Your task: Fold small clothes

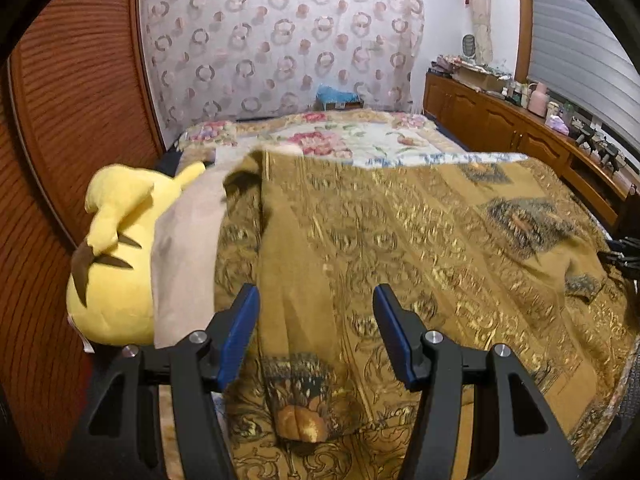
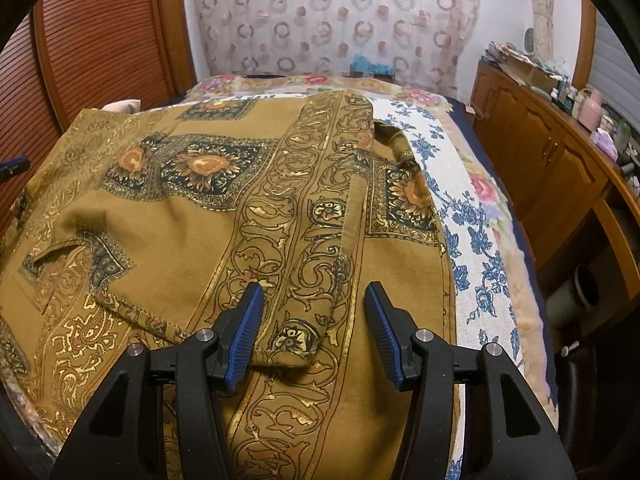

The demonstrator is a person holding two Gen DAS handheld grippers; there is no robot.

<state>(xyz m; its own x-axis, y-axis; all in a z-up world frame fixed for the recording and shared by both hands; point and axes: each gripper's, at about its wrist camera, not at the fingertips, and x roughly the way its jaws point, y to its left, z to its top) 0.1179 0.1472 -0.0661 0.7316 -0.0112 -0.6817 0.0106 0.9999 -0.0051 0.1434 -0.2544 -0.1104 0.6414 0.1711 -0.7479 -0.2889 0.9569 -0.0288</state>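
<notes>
An olive-gold patterned garment (image 1: pixel 400 240) lies spread over the bed; it also shows in the right wrist view (image 2: pixel 224 208). A folded flap of it (image 1: pixel 296 300) lies under my left gripper (image 1: pixel 316 300), which is open and empty just above it. My right gripper (image 2: pixel 314 300) is open and empty; a sleeve-like strip of the garment (image 2: pixel 308 312) lies between and below its blue pads (image 2: pixel 244 336). The right gripper's tip shows at the right edge of the left wrist view (image 1: pixel 624 256).
A yellow plush toy (image 1: pixel 116 256) and a beige cloth (image 1: pixel 184 264) lie at the bed's left side. A blue-floral sheet (image 2: pixel 468 216) covers the bed. A wooden cabinet (image 2: pixel 552 148) with clutter runs along the right. A wooden slatted wall (image 1: pixel 60 120) stands at left.
</notes>
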